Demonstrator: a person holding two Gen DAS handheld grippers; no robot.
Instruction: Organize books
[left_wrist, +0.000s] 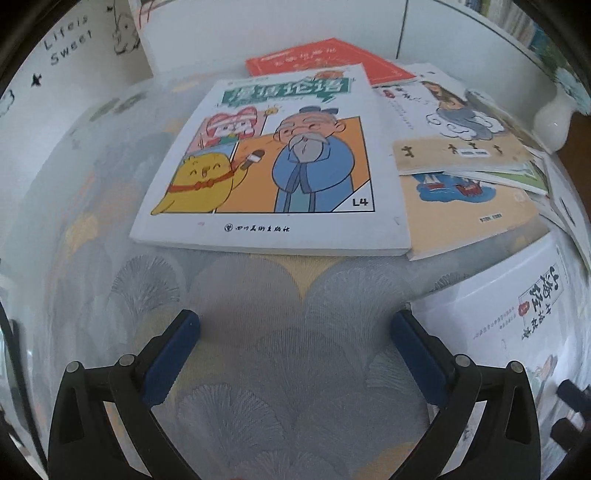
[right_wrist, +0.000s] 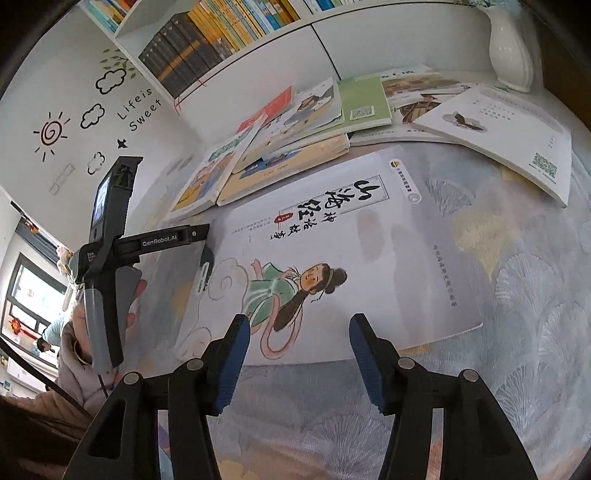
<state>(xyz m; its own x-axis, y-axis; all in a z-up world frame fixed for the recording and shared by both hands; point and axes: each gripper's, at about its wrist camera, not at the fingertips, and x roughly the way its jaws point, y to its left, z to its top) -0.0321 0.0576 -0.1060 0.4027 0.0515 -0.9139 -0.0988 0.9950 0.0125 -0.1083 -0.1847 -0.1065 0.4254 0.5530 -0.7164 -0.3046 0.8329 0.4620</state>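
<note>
A: Hovering over the cloth (left_wrist: 288, 369), the left gripper (left_wrist: 295, 354) has its jaws wide apart, nothing between them. Why there?

B: Likely lining up on the comic book (left_wrist: 280, 162), lying flat just ahead, edges overlapping the pile (left_wrist: 461, 147).

A: And the right gripper (right_wrist: 299, 354)?

B: Jaws apart too, empty, just above the near edge of the white book (right_wrist: 332, 251), which lies flat and alone, apart from the pile. Probably set there to start a neat stack.

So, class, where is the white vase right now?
In the right wrist view, the white vase stands at the far right back of the table, against the white shelf unit, just behind the scattered books.
</note>
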